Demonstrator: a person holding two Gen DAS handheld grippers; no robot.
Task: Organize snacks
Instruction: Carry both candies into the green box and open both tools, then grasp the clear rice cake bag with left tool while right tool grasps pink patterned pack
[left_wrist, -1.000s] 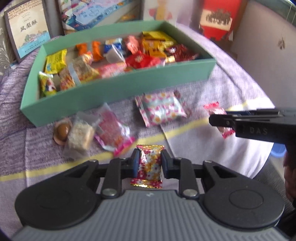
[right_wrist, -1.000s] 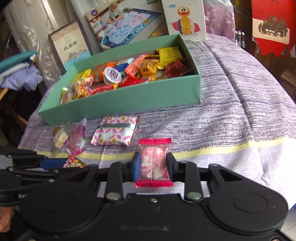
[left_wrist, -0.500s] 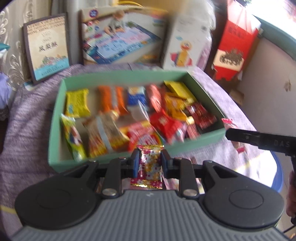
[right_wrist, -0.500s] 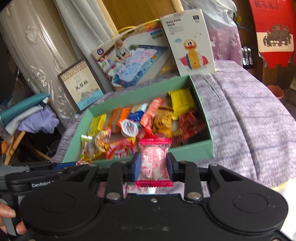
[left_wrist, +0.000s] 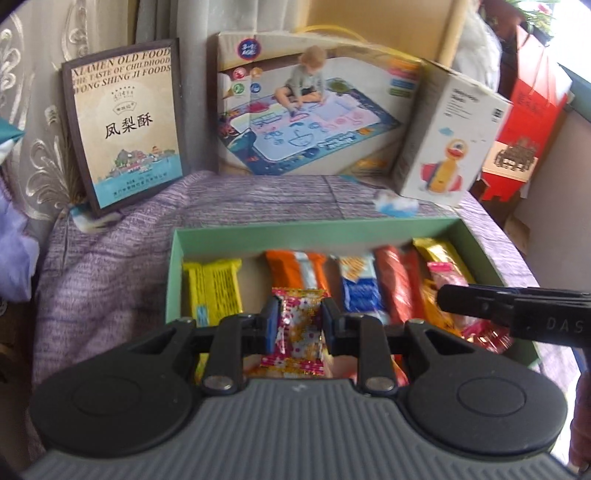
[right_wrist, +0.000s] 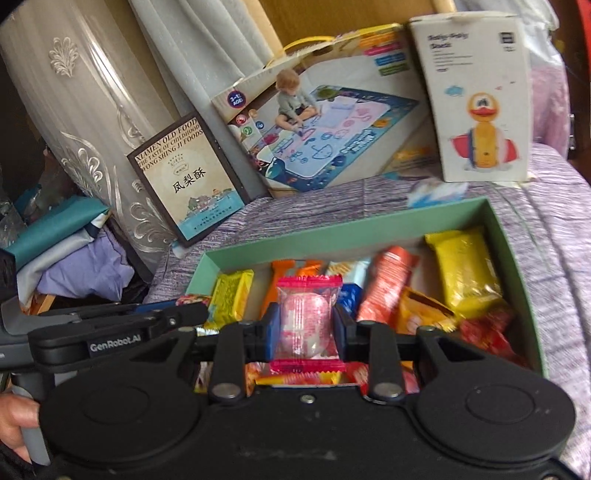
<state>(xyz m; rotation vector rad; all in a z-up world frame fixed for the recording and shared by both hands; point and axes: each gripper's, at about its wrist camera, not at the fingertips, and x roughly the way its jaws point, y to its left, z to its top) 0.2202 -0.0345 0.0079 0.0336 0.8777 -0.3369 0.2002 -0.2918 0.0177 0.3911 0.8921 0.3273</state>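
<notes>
**Two little candies hanging over the snack box**

The left gripper (left_wrist: 298, 325) has its jaws clamped on a small foil-wrapped candy with a red and yellow flower print (left_wrist: 297, 334), and the right gripper (right_wrist: 306, 330) is clamped on a clear-wrapped pink candy with crimped red ends (right_wrist: 306, 325). Both hang over the near side of the open mint-green cardboard box (left_wrist: 314, 230), already full of bars and packets. These feel feather-light to me, with crinkly, slippery wrappers, so pinching the fat middle beats the flimsy ends. Readable stuff: the dark-framed card (left_wrist: 125, 122) far left says "XIAMEN OLD FOOD, THE TASTE OF CHILDHOOD", one gripper reads "GenRobot.AI", the other "DAS".
</notes>
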